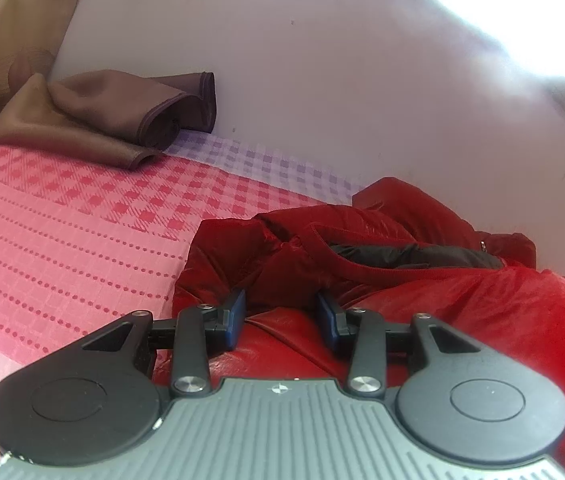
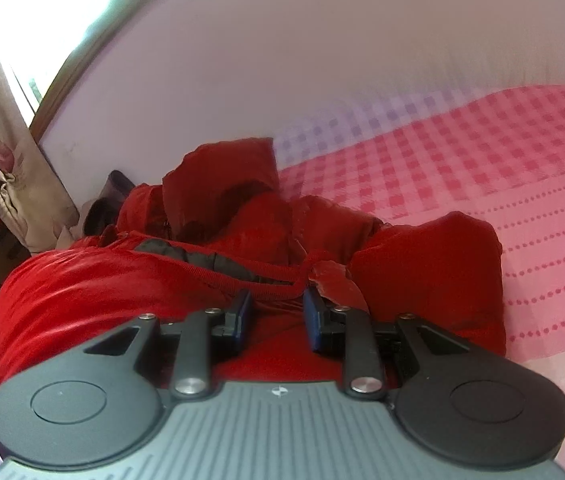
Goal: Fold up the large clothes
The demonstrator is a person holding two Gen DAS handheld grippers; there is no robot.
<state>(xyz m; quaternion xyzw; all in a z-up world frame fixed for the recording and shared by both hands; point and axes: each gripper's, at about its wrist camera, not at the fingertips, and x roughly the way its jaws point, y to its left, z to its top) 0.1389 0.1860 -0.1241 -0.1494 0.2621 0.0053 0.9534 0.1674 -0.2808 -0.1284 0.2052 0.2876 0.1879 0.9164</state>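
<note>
Both wrist views sit low and close over the crumpled glossy red padded jacket [image 1: 422,280] [image 2: 202,280], facing the pale wall [image 1: 322,60] [image 2: 322,60]; they share the jacket and the pink checked bedsheet [image 1: 62,220] [image 2: 522,160]

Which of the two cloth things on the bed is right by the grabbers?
The shiny red jacket, crumpled right under the open left gripper and right gripper. The brown cloth lies far off by the wall.

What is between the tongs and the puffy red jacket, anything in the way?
Nothing visible. The left tongs and right tongs both hang open right over the puffy shiny red jacket, with only jacket fabric between their blue fingers. The crumpled brown cloth lies far off on the pink checked bedsheet.
</note>
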